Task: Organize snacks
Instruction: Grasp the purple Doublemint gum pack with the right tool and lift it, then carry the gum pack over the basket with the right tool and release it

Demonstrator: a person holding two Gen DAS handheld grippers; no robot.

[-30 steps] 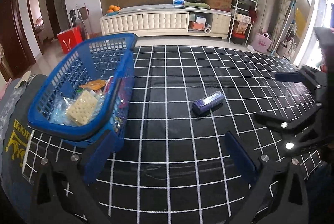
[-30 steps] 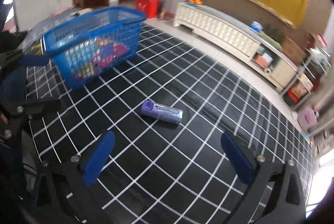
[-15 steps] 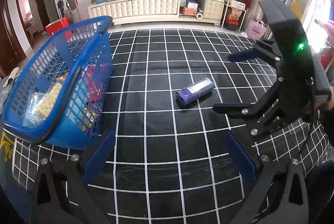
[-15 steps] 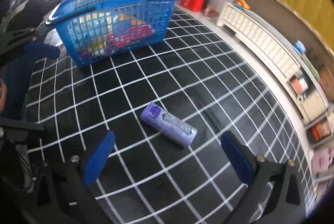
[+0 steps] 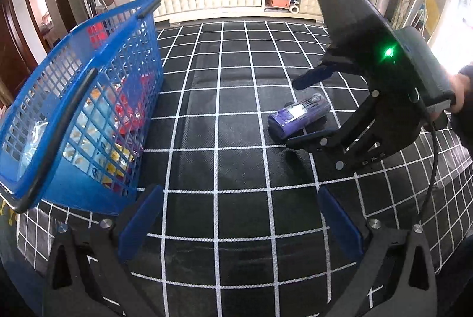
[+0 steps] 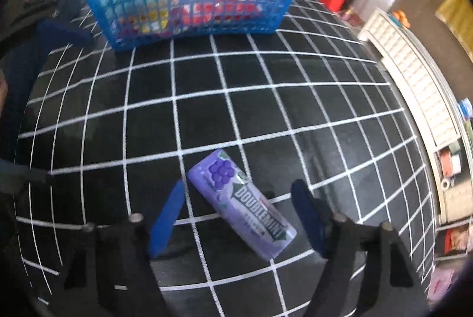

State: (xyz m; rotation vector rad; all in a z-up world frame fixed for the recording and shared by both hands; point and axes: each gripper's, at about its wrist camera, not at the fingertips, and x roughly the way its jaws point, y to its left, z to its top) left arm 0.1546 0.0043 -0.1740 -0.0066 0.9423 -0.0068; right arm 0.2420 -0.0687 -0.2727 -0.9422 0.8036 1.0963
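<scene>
Here the purple Doublemint gum tube [image 6: 241, 206] lies on its side on the black mat with white grid lines [image 6: 266, 110], which covers the table, and the right tongs [image 6: 239, 221] are lowered around it: one blue finger [image 6: 167, 218] stands on each side of the tube, both apart from it, so these tongs are open and grip nothing. In the left wrist view the same tube [image 5: 298, 115] is seen between the two fingers of the right tongs [image 5: 298, 110] (a green light shines on their black body). The left tongs [image 5: 239, 224] are open too and empty, hanging above the mat well apart from the tube. The blue plastic basket [image 5: 88, 98] stands on the mat at the left, with several snack packets [image 6: 177, 6] inside it.
</scene>
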